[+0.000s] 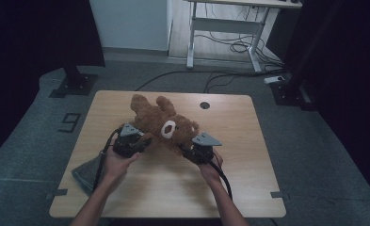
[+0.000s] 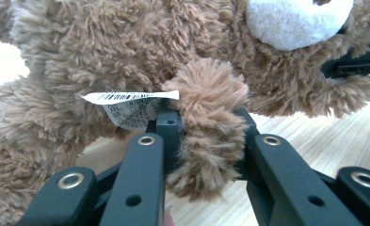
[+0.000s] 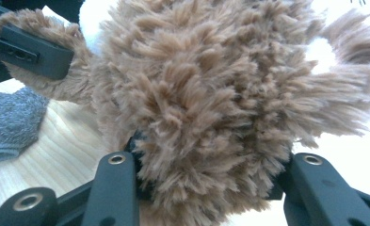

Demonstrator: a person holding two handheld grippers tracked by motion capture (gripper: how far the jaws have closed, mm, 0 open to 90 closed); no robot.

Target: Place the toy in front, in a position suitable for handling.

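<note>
Both claws grip the shaggy brown plush teddy bear (image 1: pixel 161 123), left claw (image 1: pixel 142 142) at nine o'clock clamping a limb, right claw (image 1: pixel 186 151) at four o'clock pinching fur; it looks mid-lift off the pale wooden table (image 1: pixel 173 188), so next raise evenly.

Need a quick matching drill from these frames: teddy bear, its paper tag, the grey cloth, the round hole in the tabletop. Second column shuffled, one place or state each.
Things:
1. teddy bear
2. paper tag
3. grey cloth
4. round hole

Places or states:
A. at the table's far edge, apart from the bear
B. gripped on both sides by two grippers
C. at the table's near left edge
D. white, barcode printed, sticking out of the fur

Pairs: 1-B, 2-D, 3-C, 4-A
</note>
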